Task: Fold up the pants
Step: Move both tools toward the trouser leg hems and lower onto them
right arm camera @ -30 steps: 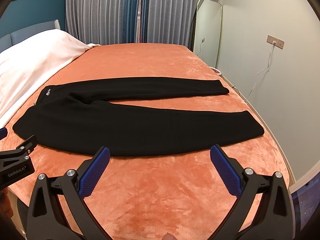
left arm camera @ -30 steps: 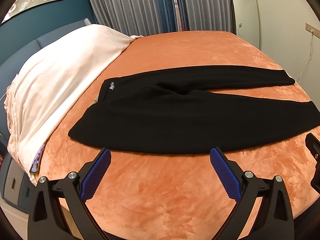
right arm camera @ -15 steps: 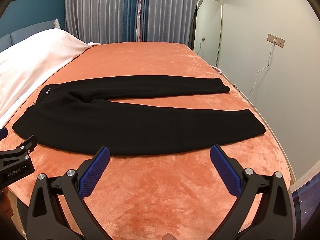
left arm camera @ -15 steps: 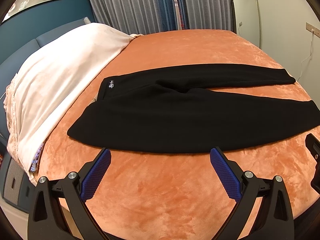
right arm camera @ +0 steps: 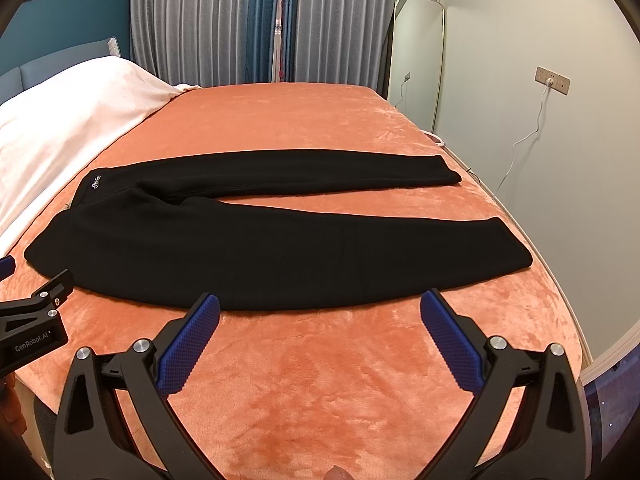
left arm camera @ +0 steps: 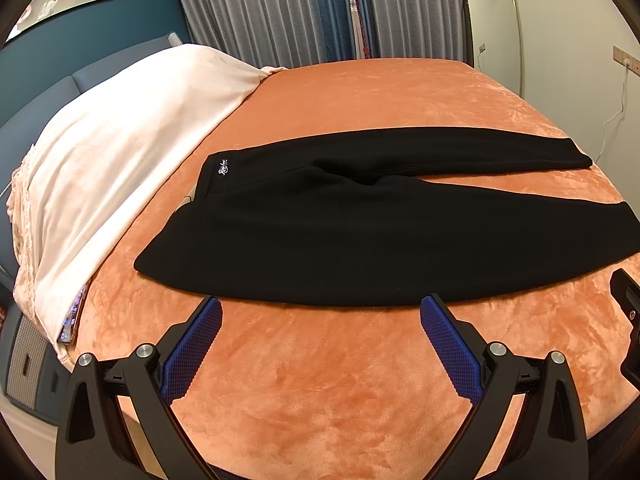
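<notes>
My left gripper (left arm camera: pixel 320 308) is released, its blue pads spread wide and empty, poised just short of the near edge of the pants (left arm camera: pixel 360 240). My right gripper (right arm camera: pixel 320 306) is likewise spread and empty, at the same near edge but further toward the cuffs. Its black frame shows at the right margin of the left wrist view, and the left one's at the left margin of the right wrist view.

The black pants lie flat on the orange bed cover (right arm camera: pixel 320 380), waistband to the left beside the white quilt (left arm camera: pixel 120 140), legs running right. The legs part in a narrow V: the far leg (right arm camera: pixel 300 172) lies straight, and the near leg (right arm camera: pixel 280 256) broadens toward me. A small white logo (left arm camera: pixel 223 170) marks the far waistband corner.

Judged stage: nothing folded yet (both grippers appear ready for a first pinch along the near edge).

Risks, as I judge them: the plush cover could be pinched together with the fabric and lifted with it. A pinch that takes only the top layer would let the lower one sag and skew the fold. Uneven lifting between my two grippers would leave the legs misaligned.
</notes>
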A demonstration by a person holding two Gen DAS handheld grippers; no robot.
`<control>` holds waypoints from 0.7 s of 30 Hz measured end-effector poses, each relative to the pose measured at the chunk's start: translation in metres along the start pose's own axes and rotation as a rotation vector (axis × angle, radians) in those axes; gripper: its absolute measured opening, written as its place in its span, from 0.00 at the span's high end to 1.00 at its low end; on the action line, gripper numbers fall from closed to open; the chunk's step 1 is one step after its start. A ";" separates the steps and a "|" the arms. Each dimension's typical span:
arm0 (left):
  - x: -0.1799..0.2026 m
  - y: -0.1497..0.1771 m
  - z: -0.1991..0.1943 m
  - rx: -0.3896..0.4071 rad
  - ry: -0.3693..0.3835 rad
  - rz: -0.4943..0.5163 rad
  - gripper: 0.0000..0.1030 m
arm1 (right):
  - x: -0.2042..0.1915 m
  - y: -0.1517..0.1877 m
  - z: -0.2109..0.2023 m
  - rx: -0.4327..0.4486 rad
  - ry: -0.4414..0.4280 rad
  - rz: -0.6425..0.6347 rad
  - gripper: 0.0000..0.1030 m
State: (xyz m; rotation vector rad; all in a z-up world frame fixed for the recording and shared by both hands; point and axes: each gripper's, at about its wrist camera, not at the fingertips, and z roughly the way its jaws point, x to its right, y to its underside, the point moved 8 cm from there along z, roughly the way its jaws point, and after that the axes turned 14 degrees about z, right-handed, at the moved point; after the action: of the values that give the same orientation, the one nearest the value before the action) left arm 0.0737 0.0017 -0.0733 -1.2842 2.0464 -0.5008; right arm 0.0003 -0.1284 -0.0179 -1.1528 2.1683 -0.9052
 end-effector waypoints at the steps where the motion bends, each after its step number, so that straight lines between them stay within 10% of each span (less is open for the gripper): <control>1: 0.000 0.000 0.000 0.000 -0.001 -0.001 0.05 | 0.000 0.000 0.000 0.000 -0.001 -0.001 0.04; 21: 0.011 0.005 0.019 -0.098 -0.019 0.047 0.05 | 0.002 0.007 0.017 -0.038 -0.006 0.001 0.04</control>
State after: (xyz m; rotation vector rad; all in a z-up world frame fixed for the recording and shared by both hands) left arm 0.0804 -0.0055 -0.0939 -1.2887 2.1030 -0.3701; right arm 0.0075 -0.1324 -0.0346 -1.1703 2.1897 -0.8627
